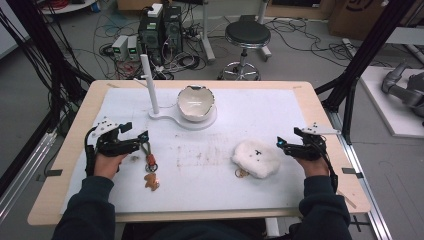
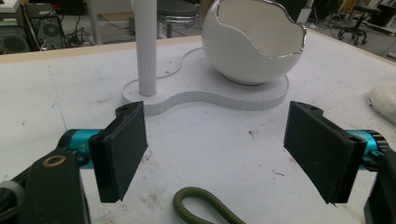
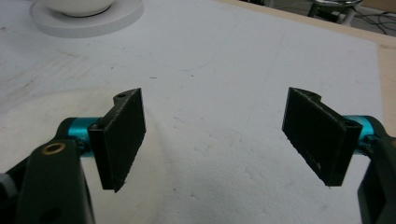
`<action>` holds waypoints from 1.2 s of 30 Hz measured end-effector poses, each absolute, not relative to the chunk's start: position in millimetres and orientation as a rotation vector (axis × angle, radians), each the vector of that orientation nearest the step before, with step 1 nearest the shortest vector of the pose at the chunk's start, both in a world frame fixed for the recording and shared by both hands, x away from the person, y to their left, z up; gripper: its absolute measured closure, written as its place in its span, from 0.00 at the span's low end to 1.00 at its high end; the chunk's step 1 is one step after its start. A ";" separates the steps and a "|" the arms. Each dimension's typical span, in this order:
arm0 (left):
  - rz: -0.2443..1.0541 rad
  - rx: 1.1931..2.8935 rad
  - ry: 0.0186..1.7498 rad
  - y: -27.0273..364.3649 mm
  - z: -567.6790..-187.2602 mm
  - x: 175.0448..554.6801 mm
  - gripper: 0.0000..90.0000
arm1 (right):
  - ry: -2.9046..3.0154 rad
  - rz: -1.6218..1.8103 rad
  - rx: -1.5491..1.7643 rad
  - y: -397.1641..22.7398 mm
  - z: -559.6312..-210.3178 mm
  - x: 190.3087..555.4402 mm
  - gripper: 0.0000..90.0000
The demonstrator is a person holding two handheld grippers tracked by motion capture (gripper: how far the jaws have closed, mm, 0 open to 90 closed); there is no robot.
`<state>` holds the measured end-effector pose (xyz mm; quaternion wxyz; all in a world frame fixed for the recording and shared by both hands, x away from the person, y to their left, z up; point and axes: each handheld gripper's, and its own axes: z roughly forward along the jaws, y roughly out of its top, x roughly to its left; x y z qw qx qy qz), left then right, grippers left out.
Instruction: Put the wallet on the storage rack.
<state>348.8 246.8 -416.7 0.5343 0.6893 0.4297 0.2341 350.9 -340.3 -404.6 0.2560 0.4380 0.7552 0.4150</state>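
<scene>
A key chain [image 1: 149, 160] with a green cord loop [image 2: 205, 210], an orange strap and a brown bear charm [image 1: 151, 182] lies on the white mat at the left. My left gripper [image 1: 137, 131] hovers just left of its cord loop. In the left gripper view the left gripper [image 2: 215, 140] is open, with the loop low between the jaws and untouched. A white fluffy plush [image 1: 256, 158] with a gold ring [image 1: 241, 173] lies at the right. My right gripper [image 1: 289, 138] stands open at the plush's right edge. In the right gripper view the right gripper [image 3: 212, 130] holds nothing above the plush [image 3: 196, 186].
A white stand [image 1: 165, 118] with an upright post [image 1: 149, 82] and a cracked-egg bowl [image 1: 195, 102] sits at the back middle of the mat; the left gripper faces it [image 2: 210, 95]. The wooden table edge [image 1: 320, 115] frames the mat. A stool and cables lie beyond.
</scene>
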 end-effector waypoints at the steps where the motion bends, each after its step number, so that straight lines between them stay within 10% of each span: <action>1: 0.554 1.639 1.019 246.2 -416.5 348.0 0.24 | 2.107 1.147 1.172 -338.2 -405.6 350.7 0.31; 17: 0.540 1.659 1.007 242.0 -417.9 349.4 0.24 | 2.505 1.038 1.135 -309.3 -441.0 362.9 0.32; 25: 0.526 1.661 0.991 236.7 -417.8 350.6 0.24 | 2.533 1.069 1.084 -309.8 -434.9 357.8 0.81; 36: 0.418 1.669 0.905 217.8 -413.6 350.6 0.28 | 2.347 1.339 0.874 -294.3 -406.3 346.7 0.89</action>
